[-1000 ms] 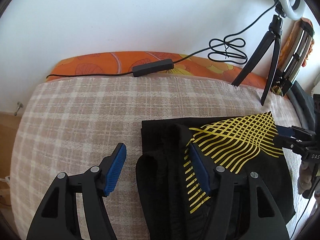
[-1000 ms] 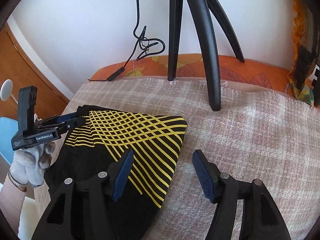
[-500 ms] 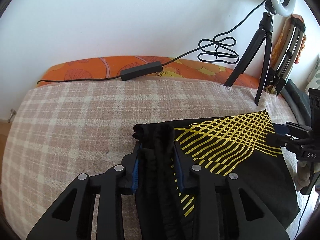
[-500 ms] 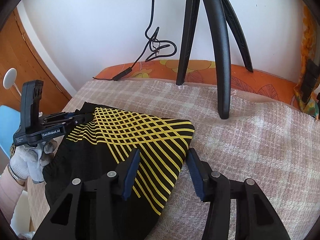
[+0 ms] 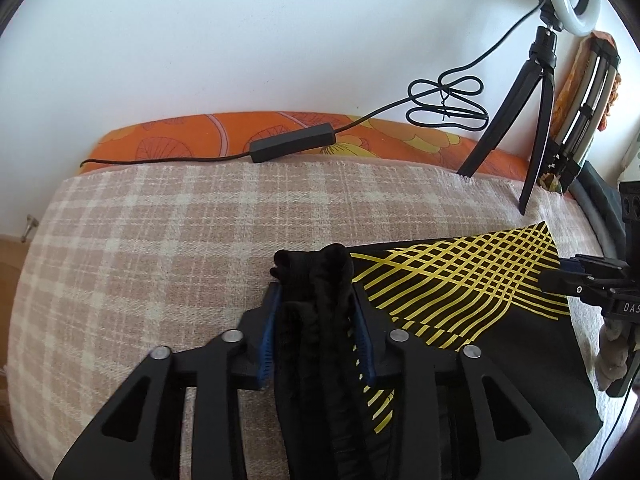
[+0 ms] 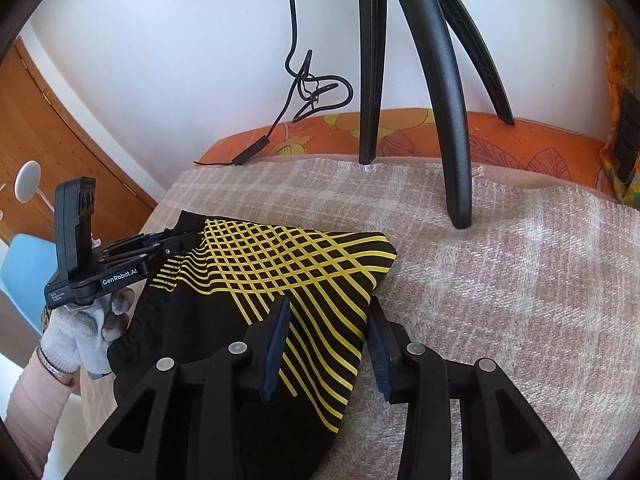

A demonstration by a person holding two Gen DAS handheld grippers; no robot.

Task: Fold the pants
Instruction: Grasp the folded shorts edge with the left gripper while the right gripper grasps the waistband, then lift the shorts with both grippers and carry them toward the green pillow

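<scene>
The black pants with a yellow line print (image 5: 460, 280) lie folded on a checked blanket (image 5: 160, 240); they also show in the right wrist view (image 6: 280, 264). My left gripper (image 5: 316, 320) is shut on the bunched black waistband edge of the pants at their left side. It also shows in the right wrist view (image 6: 168, 246). My right gripper (image 6: 328, 344) stands part open astride the right edge of the pants, with the cloth between its blue pads, not clamped. It also shows in the left wrist view (image 5: 560, 276).
A black tripod (image 6: 440, 100) stands on the blanket behind the pants. A black cable with an inline box (image 5: 292, 146) lies along the orange mattress edge (image 5: 180, 142). A wooden door (image 6: 48, 132) and a blue chair (image 6: 20, 272) are at the left.
My left gripper moved over the waistband edge, shut on it and bunched it up. My right gripper narrowed its jaws around the right edge of the pants.
</scene>
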